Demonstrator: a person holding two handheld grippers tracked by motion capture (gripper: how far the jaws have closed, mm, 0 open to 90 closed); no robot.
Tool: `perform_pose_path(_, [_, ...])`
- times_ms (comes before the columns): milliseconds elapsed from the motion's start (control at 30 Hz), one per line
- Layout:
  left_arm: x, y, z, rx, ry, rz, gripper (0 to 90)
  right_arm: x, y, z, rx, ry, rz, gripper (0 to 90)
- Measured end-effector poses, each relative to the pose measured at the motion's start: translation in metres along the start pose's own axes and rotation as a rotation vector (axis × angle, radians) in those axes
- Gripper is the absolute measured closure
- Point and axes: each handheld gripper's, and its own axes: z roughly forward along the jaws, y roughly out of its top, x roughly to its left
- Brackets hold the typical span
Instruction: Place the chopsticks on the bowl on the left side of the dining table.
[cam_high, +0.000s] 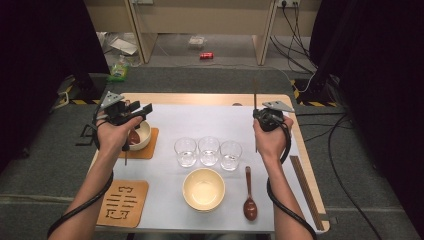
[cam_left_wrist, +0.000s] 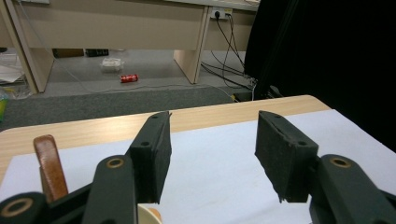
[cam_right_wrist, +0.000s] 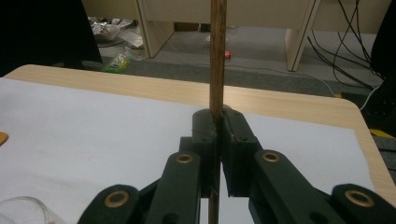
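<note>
From the high view, my left gripper (cam_high: 141, 111) hovers over the small cream bowl (cam_high: 142, 136) that sits on a square wooden coaster (cam_high: 149, 150) at the left of the white mat (cam_high: 200, 120); a brown spoon (cam_high: 133, 137) rests in that bowl. My right gripper (cam_high: 258, 114) is raised at the right side of the mat and holds a thin dark wooden chopstick (cam_high: 255, 92) upright, one end rising above the jaws and the other showing below my hand. A second chopstick (cam_high: 305, 187) lies along the right edge of the table (cam_high: 210, 99). Between my hands stand three clear glasses (cam_high: 208, 150) in a row, and nearer me a larger cream bowl (cam_high: 203, 189), with another brown spoon (cam_high: 249, 195) just beside it on its right. A cut-out wooden trivet (cam_high: 123, 203) lies at the near left corner. In the left gripper view, my left gripper (cam_left_wrist: 212, 156) has its two black pads well apart with nothing between them, white mat showing through the gap; the brown spoon handle (cam_left_wrist: 50, 168) stands up at the lower left. In the right gripper view, my right gripper (cam_right_wrist: 218, 116) is clamped on the chopstick (cam_right_wrist: 216, 56), which runs straight up from between the pressed pads, over the mat and the table's far edge.
</note>
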Motion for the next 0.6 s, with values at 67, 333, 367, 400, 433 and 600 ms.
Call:
perform_pose_path(67, [-0.0014,0.0003,0.0013,0.002,-0.006,0.000,45.2,0.0006,0.0003,0.0009,-0.006,0.002,-0.001,84.9])
perform_pose_path(333, [-0.0033,0.0014,0.0042,0.006,-0.011,0.000,44.9,-0.0012,0.0016,0.0016,-0.022,-0.008,-0.004,84.9])
perform_pose_path(367, [-0.0036,0.0013,0.0047,0.007,-0.012,-0.001,44.9,-0.0015,0.0016,0.0017,-0.022,-0.010,-0.003,84.8])
perform_pose_path(400, [-0.0038,0.0014,0.0052,0.008,-0.013,-0.003,44.8,-0.0016,0.0015,0.0020,-0.023,-0.011,-0.001,84.9])
perform_pose_path(433, [-0.0041,0.0015,0.0056,0.008,-0.014,-0.003,44.8,-0.0018,0.0015,0.0025,-0.025,-0.012,0.001,84.8])
perform_pose_path(600, [-0.0075,0.0044,0.0079,0.003,-0.019,-0.002,44.8,-0.0004,0.0048,0.0032,-0.044,-0.012,-0.001,84.8])
